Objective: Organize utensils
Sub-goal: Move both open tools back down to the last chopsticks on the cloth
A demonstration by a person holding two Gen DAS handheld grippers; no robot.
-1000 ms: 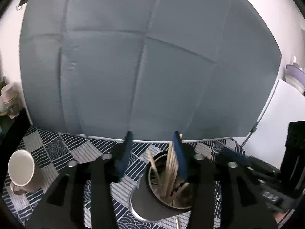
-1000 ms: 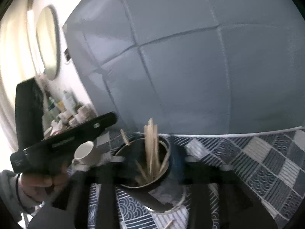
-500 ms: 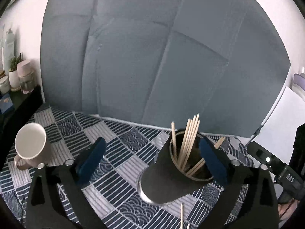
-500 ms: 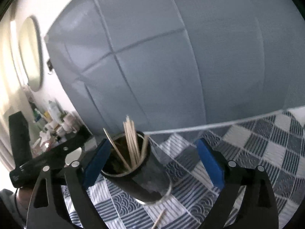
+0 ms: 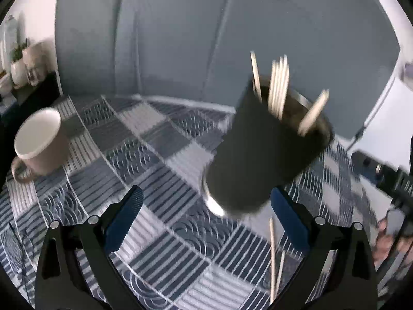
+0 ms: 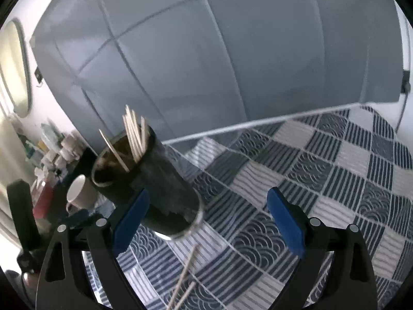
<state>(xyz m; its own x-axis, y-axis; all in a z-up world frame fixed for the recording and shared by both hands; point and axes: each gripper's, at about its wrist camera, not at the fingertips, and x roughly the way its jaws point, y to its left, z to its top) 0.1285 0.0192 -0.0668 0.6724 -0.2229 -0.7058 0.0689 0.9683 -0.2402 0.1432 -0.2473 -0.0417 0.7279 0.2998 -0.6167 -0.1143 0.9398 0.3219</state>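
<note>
A black cup (image 5: 265,149) holding several wooden chopsticks (image 5: 277,85) stands on the patterned cloth. My left gripper (image 5: 206,199) is open wide above the cloth, and the cup's base lies just ahead of its right finger, untouched. Two loose chopsticks (image 5: 272,258) lie on the cloth below the cup. In the right wrist view the same cup (image 6: 160,186) stands at the left, by the left finger of my right gripper (image 6: 208,197), which is also open with nothing between its pads. Loose chopsticks (image 6: 184,276) lie near the lower edge.
A white mug (image 5: 38,142) stands at the left on the blue-and-white tablecloth (image 5: 160,155); it also shows behind the cup (image 6: 80,191). A grey backdrop (image 6: 232,64) closes the far side. Bottles and jars crowd a shelf (image 6: 54,149) at the left.
Both grippers opened from half-way to wide. Both sank and tipped down towards the cloth, so the cup looks larger and the loose chopsticks came into view.
</note>
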